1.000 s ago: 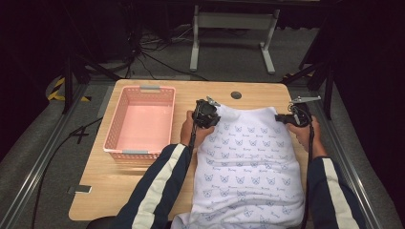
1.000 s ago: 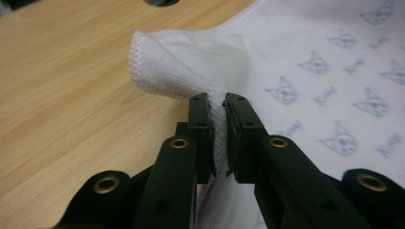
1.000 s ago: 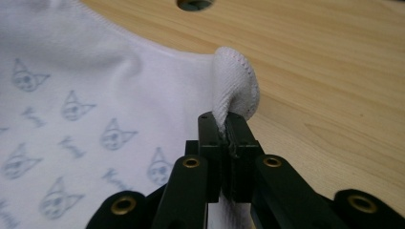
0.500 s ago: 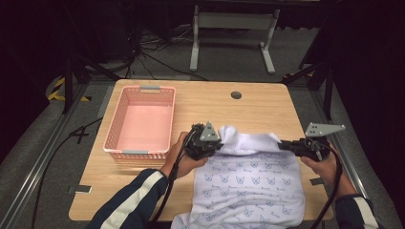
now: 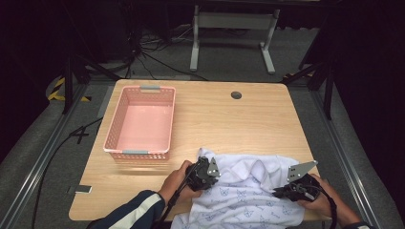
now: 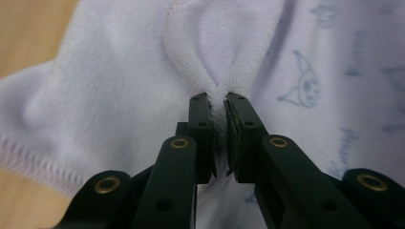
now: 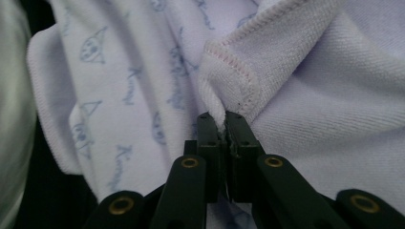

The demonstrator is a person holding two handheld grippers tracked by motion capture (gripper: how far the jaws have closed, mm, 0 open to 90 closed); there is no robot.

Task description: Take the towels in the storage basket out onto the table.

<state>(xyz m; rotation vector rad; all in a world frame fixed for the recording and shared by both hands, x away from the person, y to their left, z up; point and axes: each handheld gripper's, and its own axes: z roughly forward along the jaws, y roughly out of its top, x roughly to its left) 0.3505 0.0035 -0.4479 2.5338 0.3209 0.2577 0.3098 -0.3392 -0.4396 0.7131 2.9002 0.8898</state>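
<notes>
While the high view looks down on the table point(image 5: 248, 119), you can count one pink basket point(image 5: 140, 125) on its left half, one white towel point(image 5: 248, 195) with little blue prints bunched at the near edge, and two grippers working it. The left gripper point(image 5: 206, 172) sits at the towel's left end, the right gripper point(image 5: 279, 192) at its right end (each with a hand behind it, so two hands, one striped sleeve point(image 5: 138, 212)). The basket is well apart from the towel, and there's one dark round hole point(image 5: 236, 95) near the table's far edge.

In the left gripper view, the two black jaws are clamped on a pinched fold of towel point(image 6: 119, 86), fabric squeezed right between the pads, wood at the left edge.

In the right gripper view, same deal: both jaws clenched on a stitched hem corner of the towel point(image 7: 305, 109), with the printed side hanging off to the left.
</notes>
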